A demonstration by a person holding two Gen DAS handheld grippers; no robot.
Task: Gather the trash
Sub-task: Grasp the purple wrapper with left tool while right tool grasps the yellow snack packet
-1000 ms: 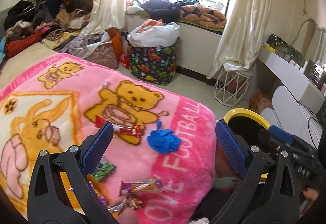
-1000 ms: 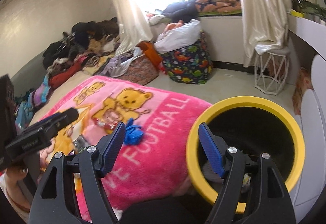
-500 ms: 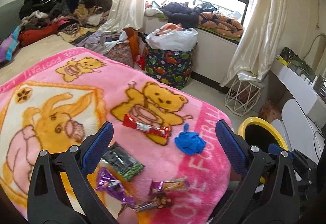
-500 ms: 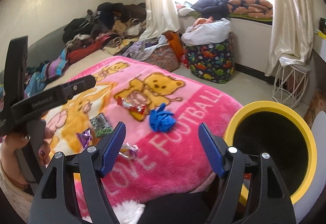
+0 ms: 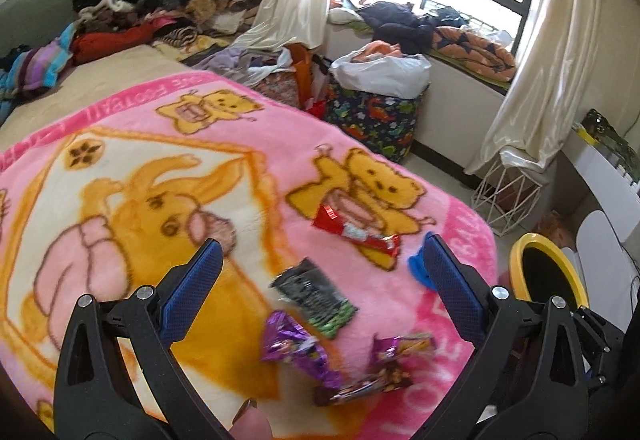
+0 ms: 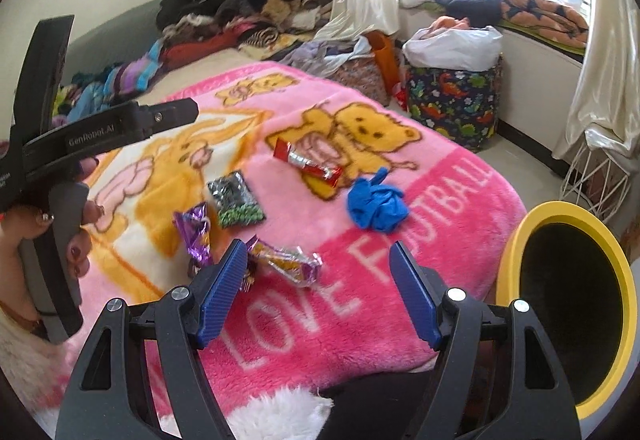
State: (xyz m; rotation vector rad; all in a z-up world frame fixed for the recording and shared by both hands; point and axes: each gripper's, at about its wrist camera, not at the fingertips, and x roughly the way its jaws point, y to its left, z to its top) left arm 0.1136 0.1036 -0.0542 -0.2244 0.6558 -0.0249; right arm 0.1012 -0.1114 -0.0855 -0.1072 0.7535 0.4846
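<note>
Trash lies on a pink bear blanket point(image 5: 132, 143) point(image 6: 432, 199): a red wrapper point(image 5: 356, 230) point(image 6: 306, 161), a black and green packet point(image 5: 314, 294) point(image 6: 236, 199), a purple wrapper point(image 5: 294, 350) point(image 6: 196, 236), a yellow-purple wrapper point(image 5: 384, 368) point(image 6: 288, 260) and a crumpled blue glove point(image 6: 376, 201), partly hidden in the left wrist view point(image 5: 418, 270). A yellow-rimmed bin point(image 5: 548, 276) point(image 6: 576, 304) stands at the bed's right. My left gripper point(image 5: 320, 288) is open above the packets. My right gripper point(image 6: 318, 292) is open above the blanket's front edge.
Clothes are piled at the bed's far end point(image 5: 160, 11). A dinosaur-print basket point(image 5: 372, 119) point(image 6: 452, 95) and a white wire stool point(image 5: 508, 195) stand on the floor by the window. A white desk point(image 5: 608, 175) is at the right.
Both grippers have swung left, away from the bin and over the blanket. More of the wrappers have come into view. Both stay open.
</note>
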